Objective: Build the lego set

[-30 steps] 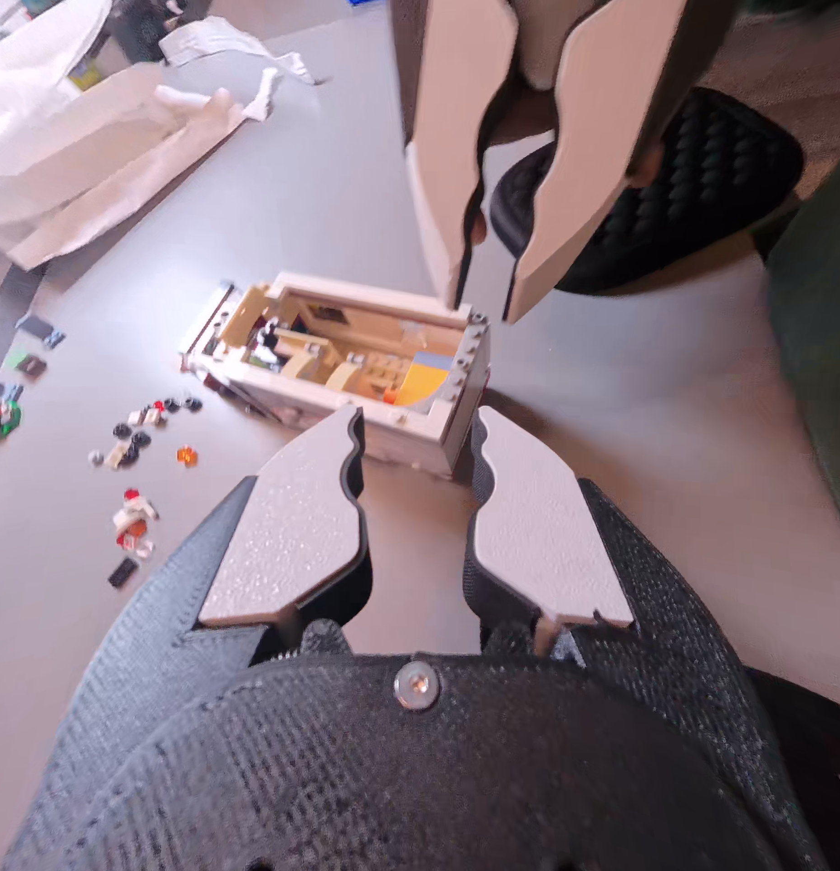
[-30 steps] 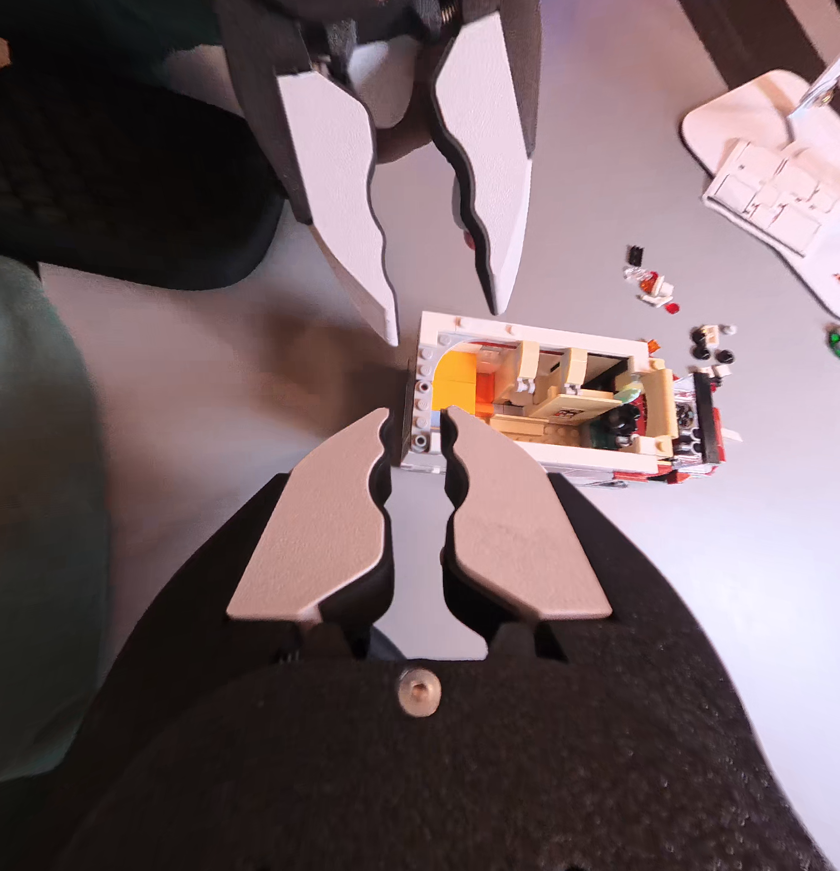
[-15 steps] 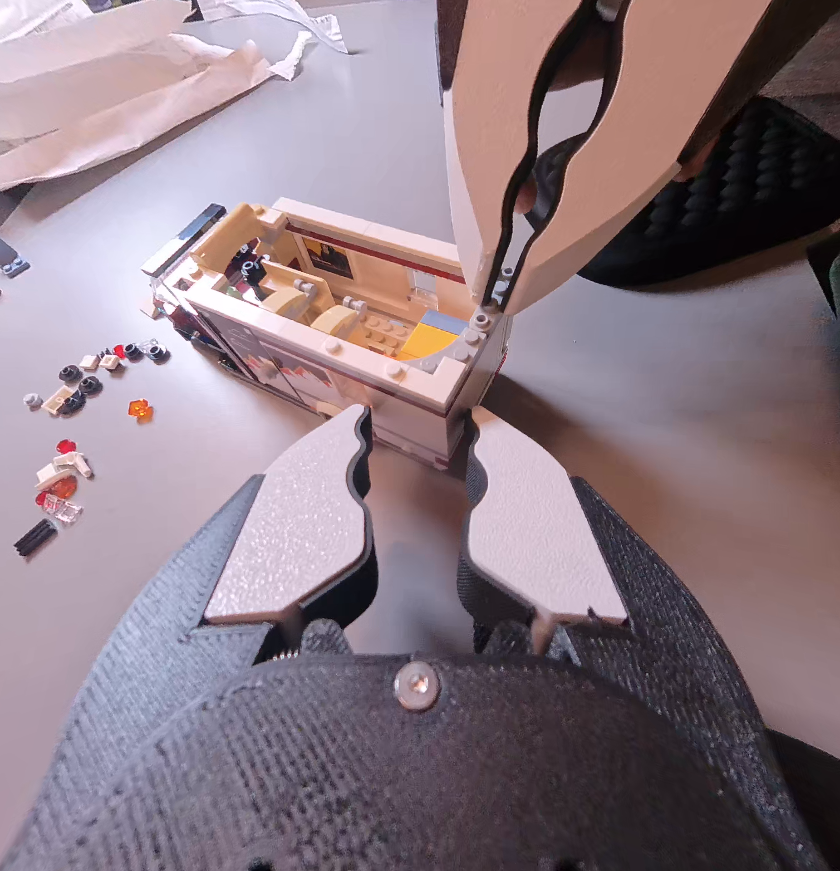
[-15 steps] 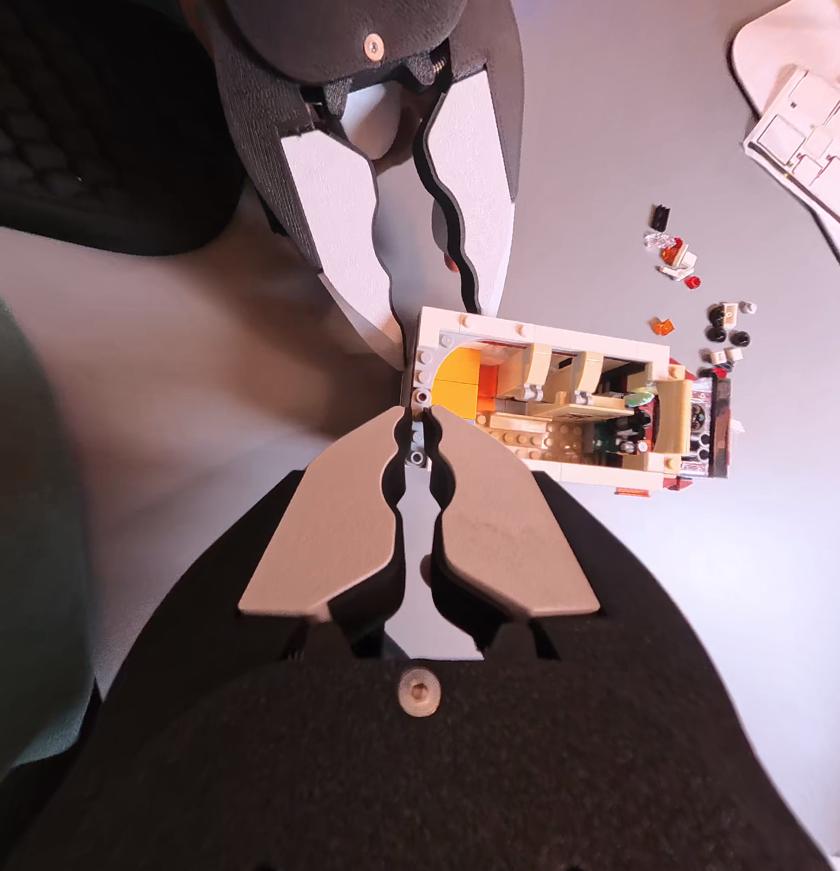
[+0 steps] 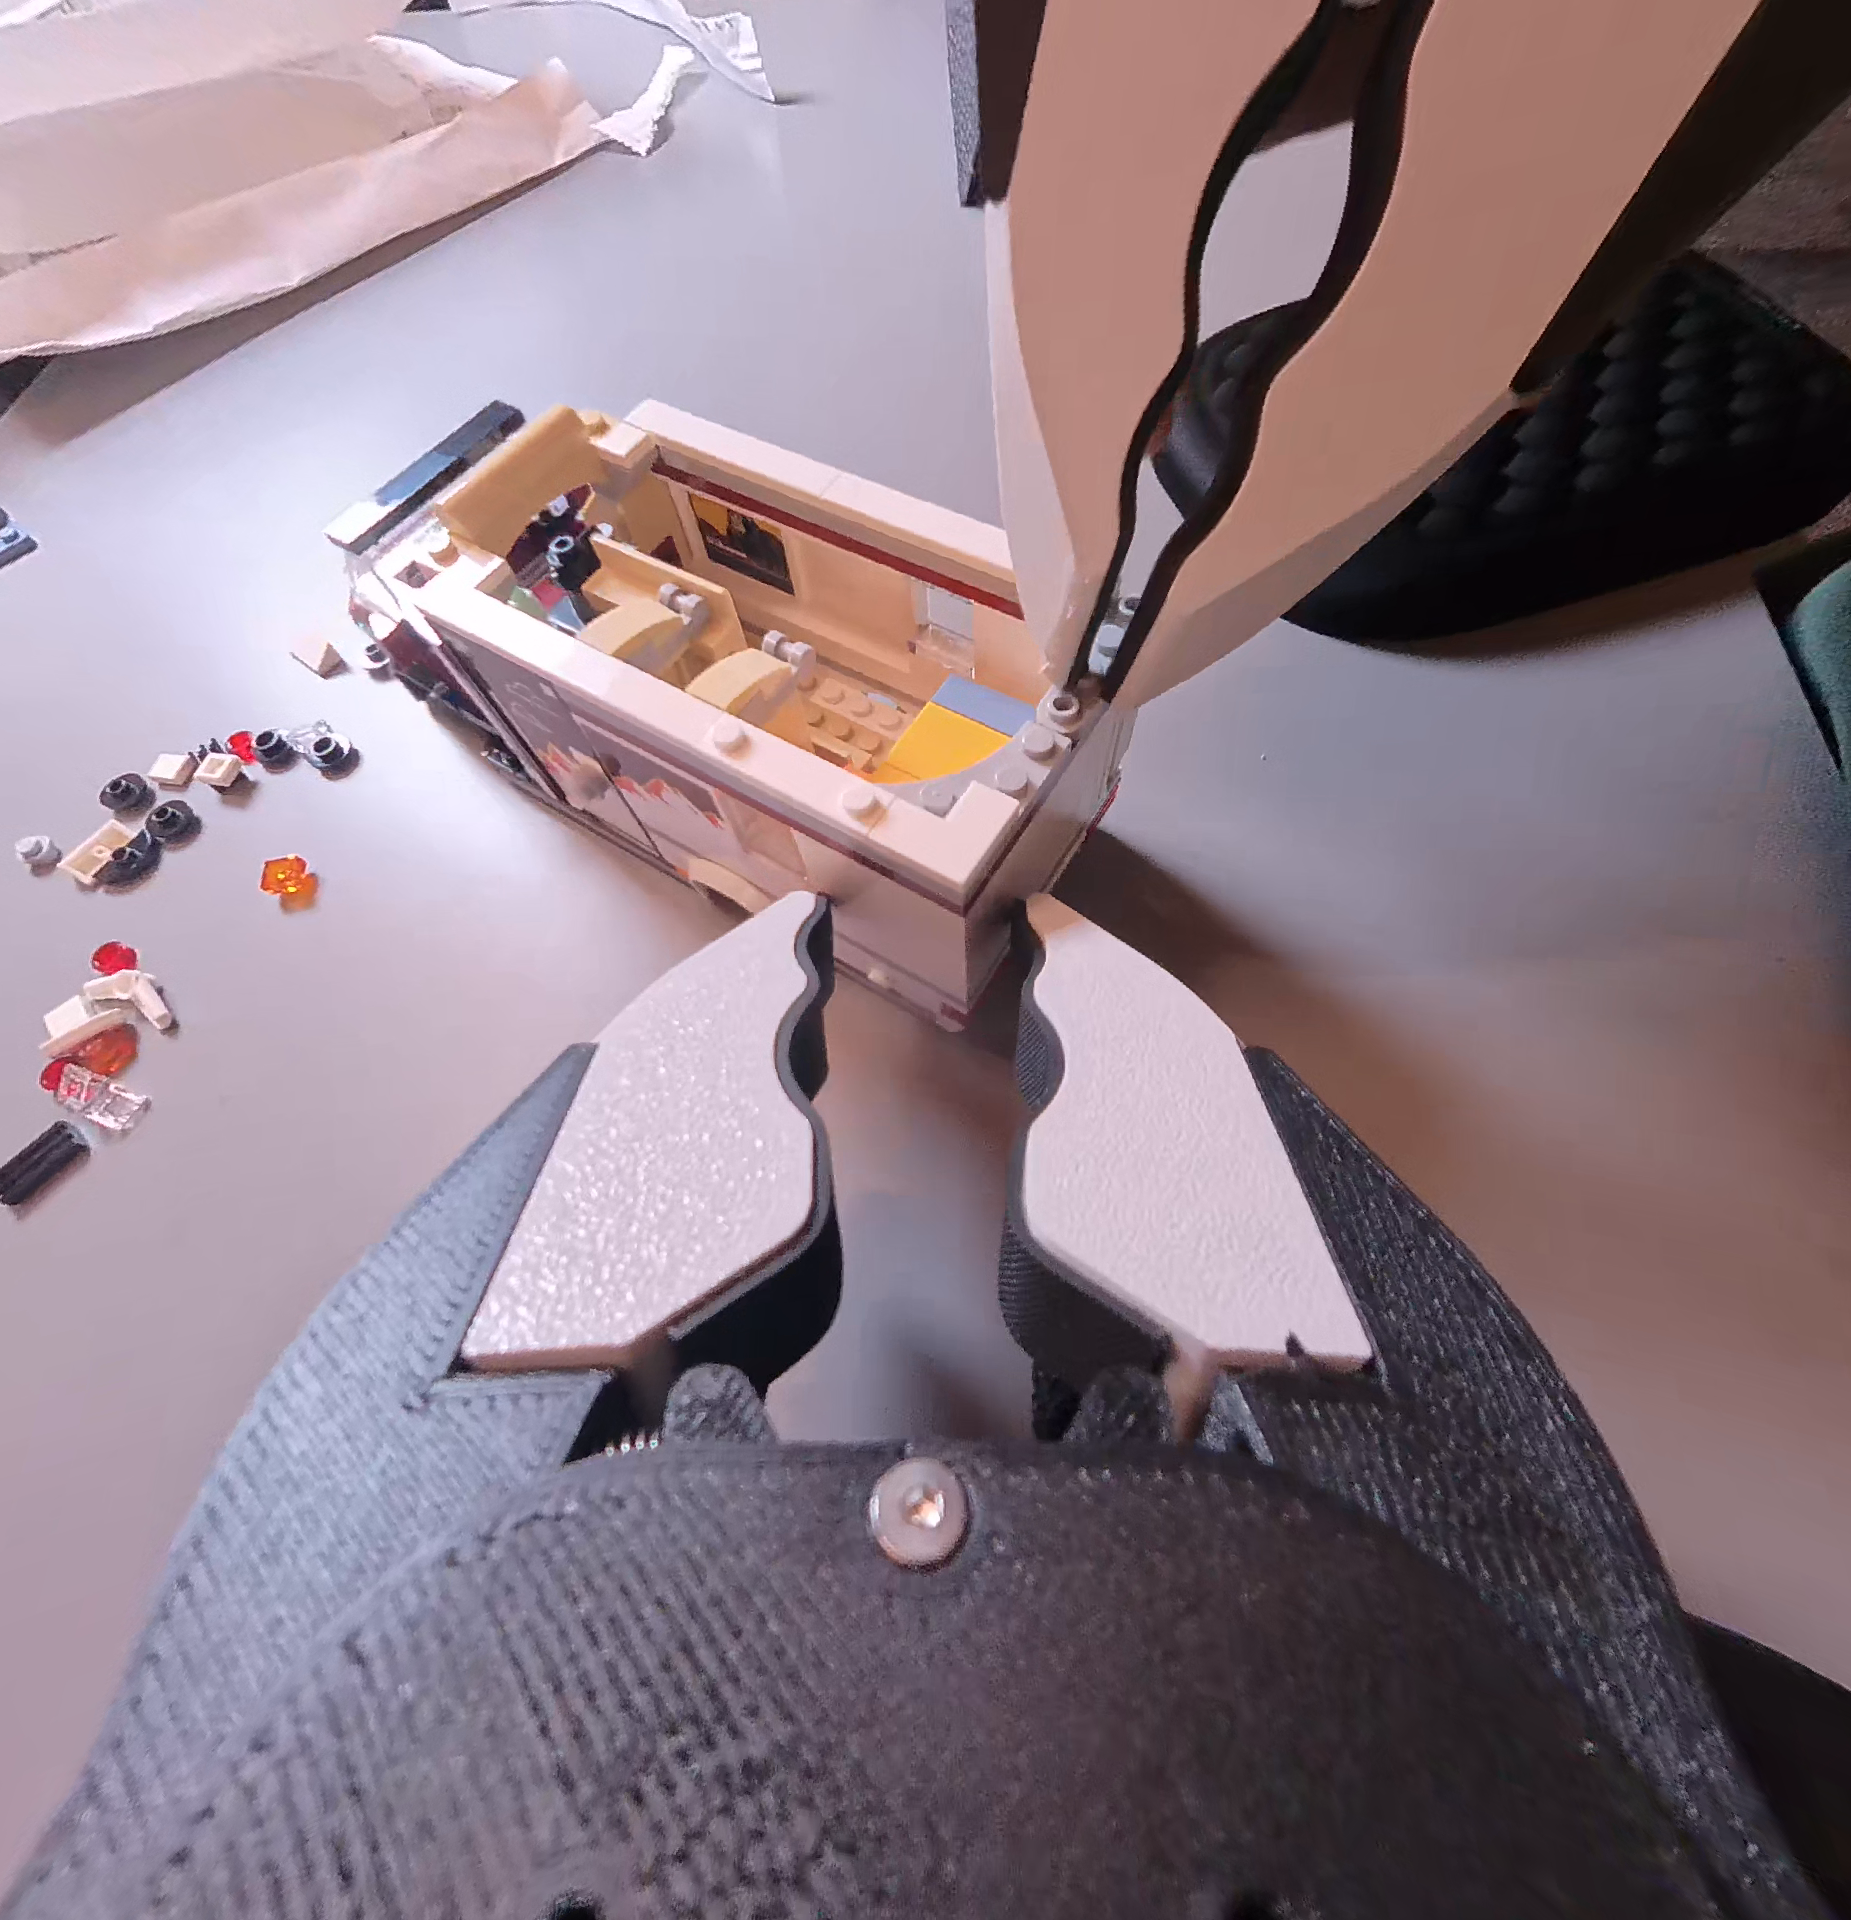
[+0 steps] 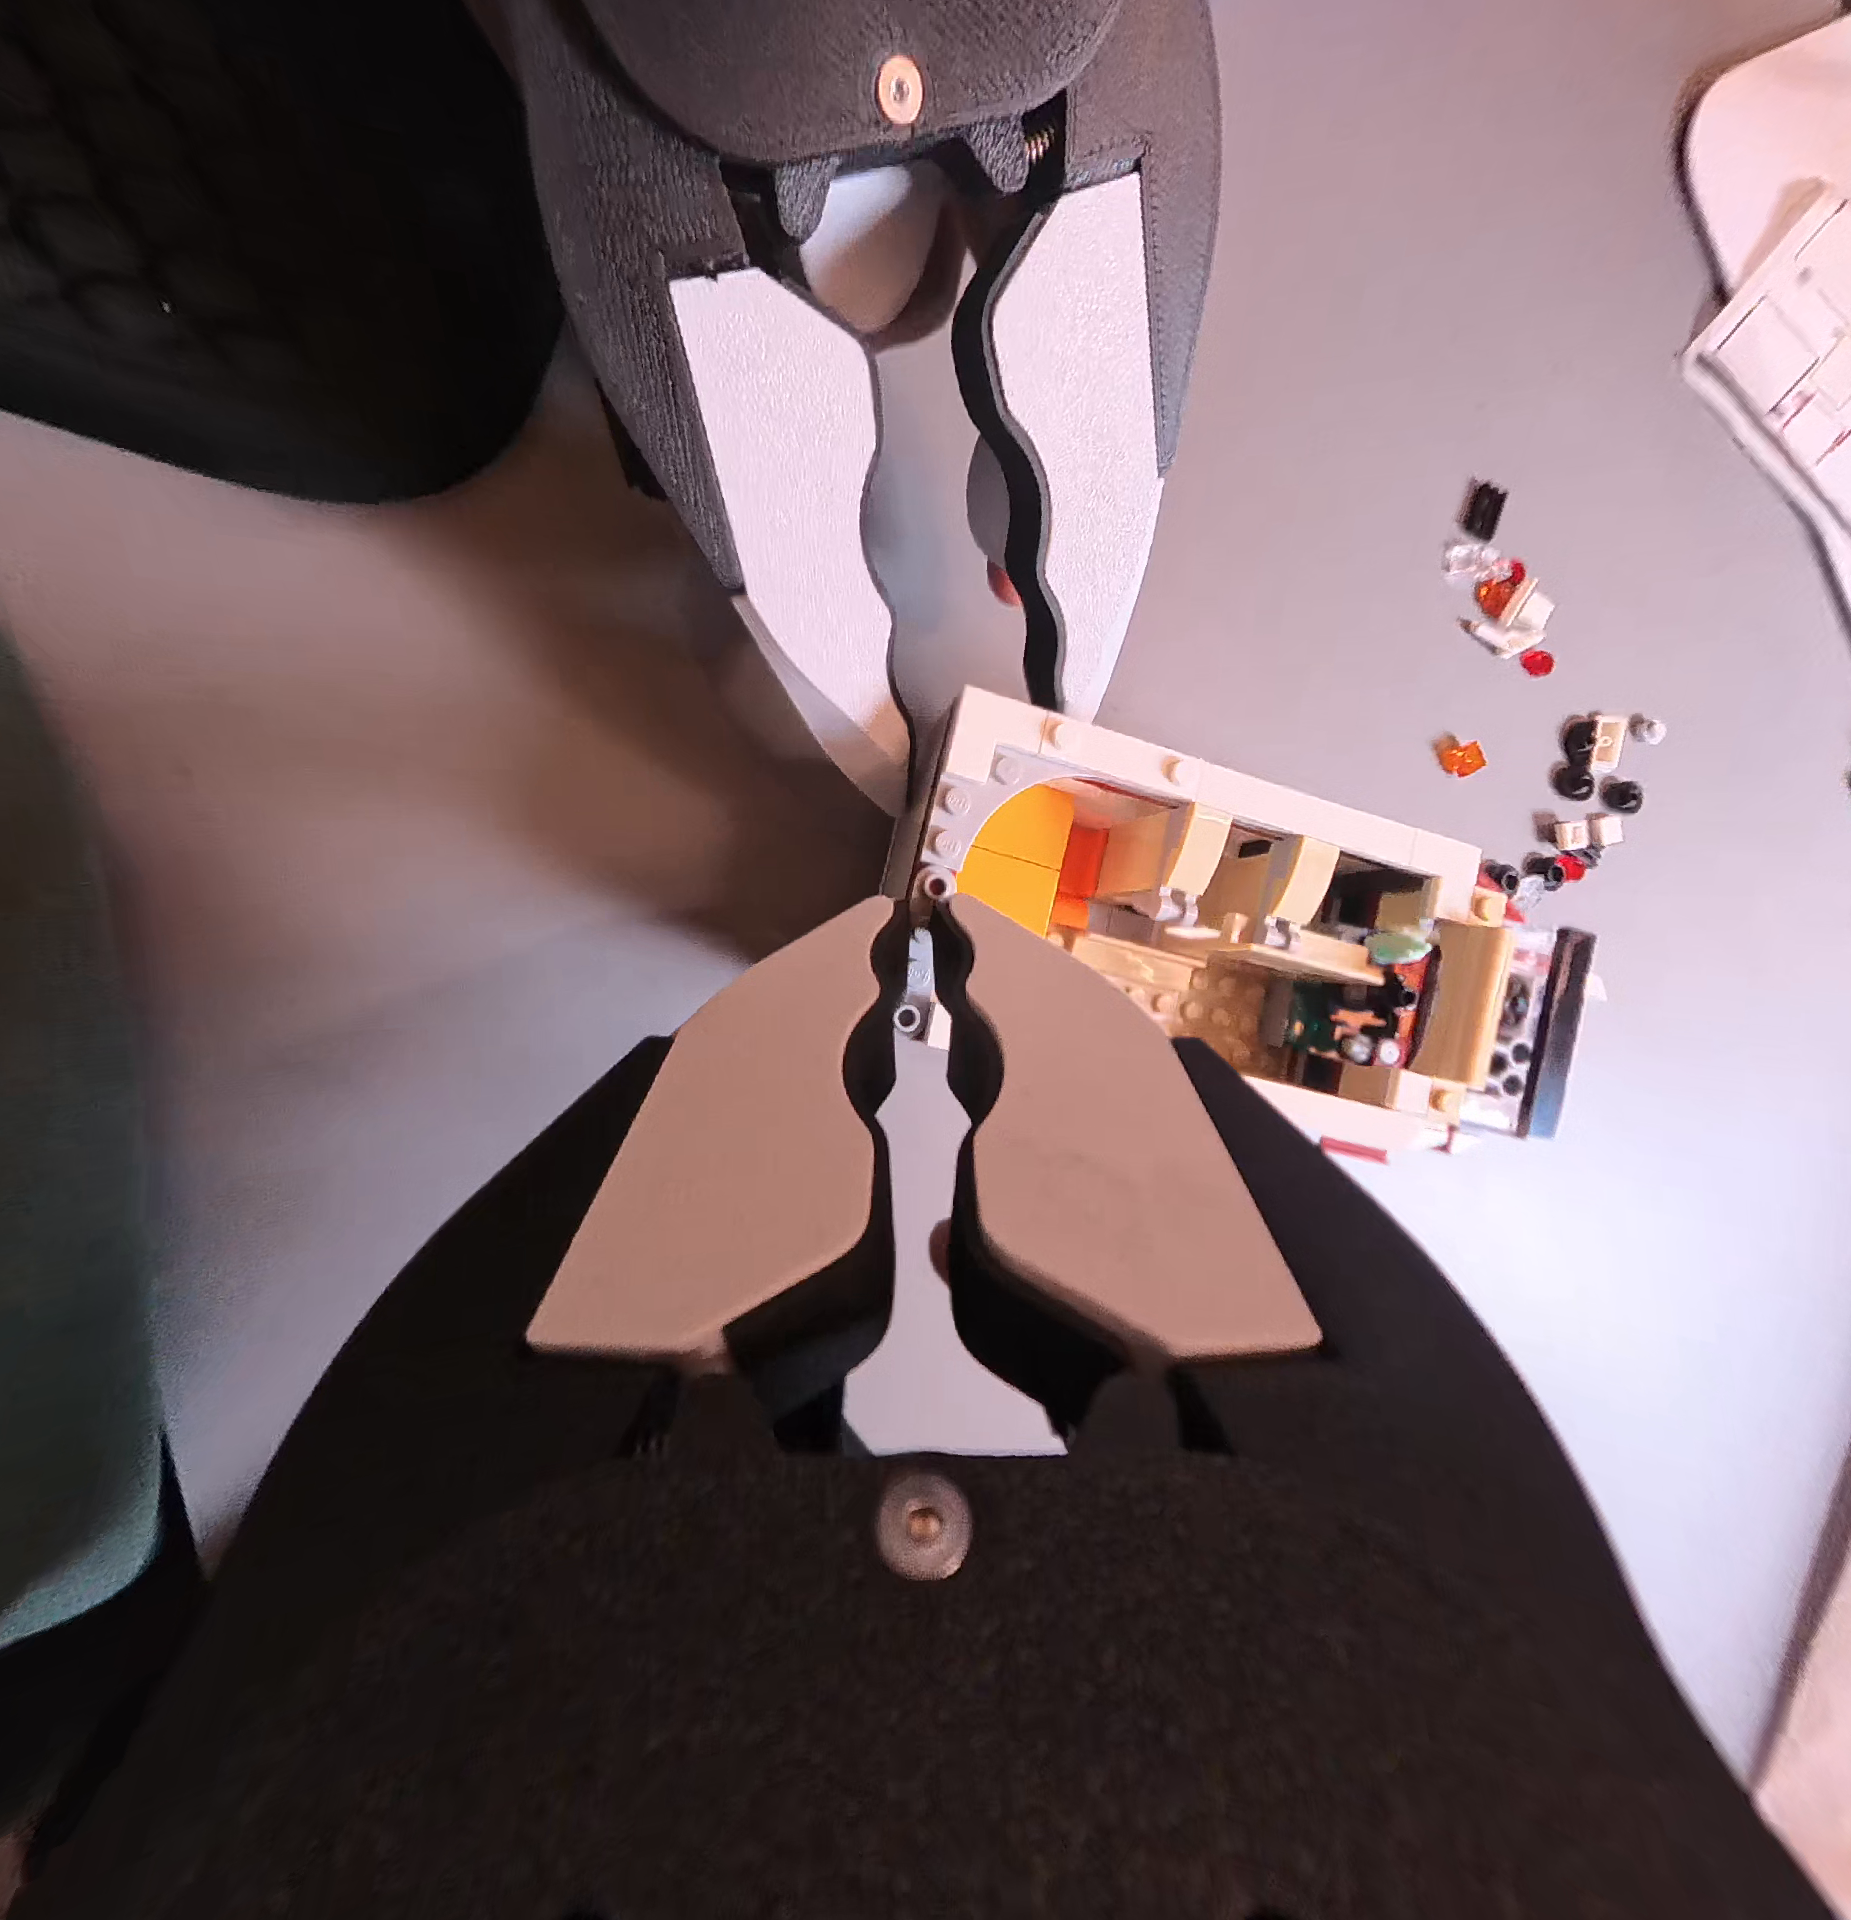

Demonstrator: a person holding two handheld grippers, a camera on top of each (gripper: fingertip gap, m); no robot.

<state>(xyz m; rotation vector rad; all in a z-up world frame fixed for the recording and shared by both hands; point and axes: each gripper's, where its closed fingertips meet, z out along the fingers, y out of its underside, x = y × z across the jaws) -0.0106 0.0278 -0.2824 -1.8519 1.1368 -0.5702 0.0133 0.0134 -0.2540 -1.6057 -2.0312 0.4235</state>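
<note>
Two grippers meet at one end of a roofless toy van built from white and tan plastic bricks (image 5: 755, 686), which stands on a grey table (image 5: 1420, 935). Its long axis runs away from the left gripper (image 5: 916, 920) toward the upper left in the left wrist view, with the dark windscreen end farthest away.

The left gripper comes low from the side. Its two fingers stand on either side of the near corner of the van's rear end, and the black pads look pressed against the white walls there.

The right gripper (image 6: 919, 914) comes from above. Its jaws are almost together, clenched on the thin rear wall of the van, close to a small grey round stud piece (image 6: 936, 885) on the rim. Both grippers are therefore at the same short end, and the whole length of the van lies beyond them.

Small loose bricks, black, red and orange (image 5: 152, 821), lie scattered well apart beside the front end, and crumpled white paper (image 5: 225, 187) lies farther behind.
</note>
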